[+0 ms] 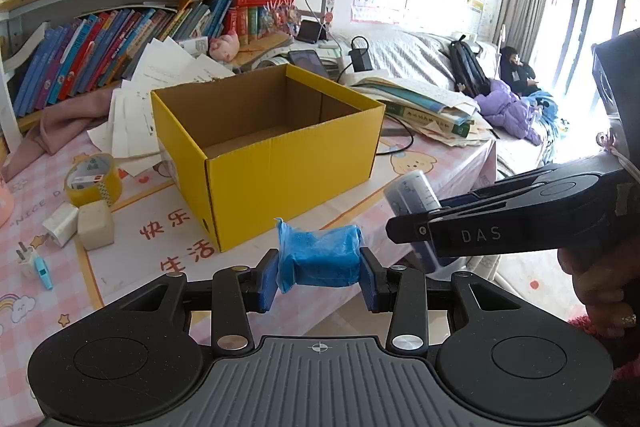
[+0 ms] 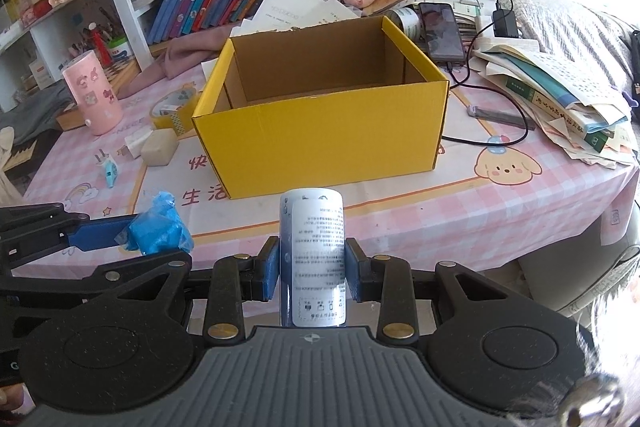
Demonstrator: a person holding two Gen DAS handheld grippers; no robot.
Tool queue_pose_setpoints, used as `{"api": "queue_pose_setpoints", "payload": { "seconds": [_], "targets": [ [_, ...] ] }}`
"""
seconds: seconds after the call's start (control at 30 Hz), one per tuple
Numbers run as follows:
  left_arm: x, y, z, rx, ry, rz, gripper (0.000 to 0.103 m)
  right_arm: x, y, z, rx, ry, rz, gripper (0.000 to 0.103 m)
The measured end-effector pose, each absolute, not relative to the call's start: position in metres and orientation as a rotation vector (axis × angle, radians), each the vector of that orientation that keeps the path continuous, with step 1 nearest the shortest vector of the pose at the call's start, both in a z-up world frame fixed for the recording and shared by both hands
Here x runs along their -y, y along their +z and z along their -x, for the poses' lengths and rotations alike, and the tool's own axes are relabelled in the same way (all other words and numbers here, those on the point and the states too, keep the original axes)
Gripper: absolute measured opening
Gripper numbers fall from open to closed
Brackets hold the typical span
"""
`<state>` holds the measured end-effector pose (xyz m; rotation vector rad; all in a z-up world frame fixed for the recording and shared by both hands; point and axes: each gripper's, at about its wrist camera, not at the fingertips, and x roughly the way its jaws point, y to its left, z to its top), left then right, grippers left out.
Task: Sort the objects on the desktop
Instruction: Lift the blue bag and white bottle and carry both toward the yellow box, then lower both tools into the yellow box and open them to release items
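Observation:
An open yellow cardboard box (image 1: 280,163) (image 2: 320,143) stands on the pink desk, and I see nothing inside it. My left gripper (image 1: 319,274) is shut on a blue plastic-wrapped bundle (image 1: 320,255), held in front of the box near the desk's front edge; the bundle also shows in the right wrist view (image 2: 160,227). My right gripper (image 2: 312,269) is shut on a white bottle with printed text (image 2: 314,259), upright, in front of the box. The bottle also shows in the left wrist view (image 1: 412,191), to the right of the left gripper.
Left of the box lie a yellow tape roll (image 1: 94,179), a beige cube (image 1: 95,225), a white charger (image 1: 60,225) and a plug with a blue whistle (image 1: 40,267). A pink cup (image 2: 94,93) stands at far left. Books and papers (image 2: 560,99), a phone (image 2: 442,31) and cables lie to the right.

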<state>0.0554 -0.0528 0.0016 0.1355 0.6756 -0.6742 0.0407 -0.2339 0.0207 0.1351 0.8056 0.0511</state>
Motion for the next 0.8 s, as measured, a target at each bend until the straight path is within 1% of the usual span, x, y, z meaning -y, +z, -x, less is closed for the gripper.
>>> {"api": "queue_pose_setpoints", "payload": {
  "seconds": [0.27, 0.8],
  "targets": [
    [0.055, 0.001, -0.058, -0.678, -0.672, -0.154, 0.039, 0.231, 0.023, -0.043, -0.789, 0.05, -0.125, 0.031],
    [0.059, 0.013, -0.06, -0.608, -0.704, -0.17, 0.039, 0.237, 0.027, -0.046, -0.782, 0.031, -0.143, 0.031]
  ]
}}
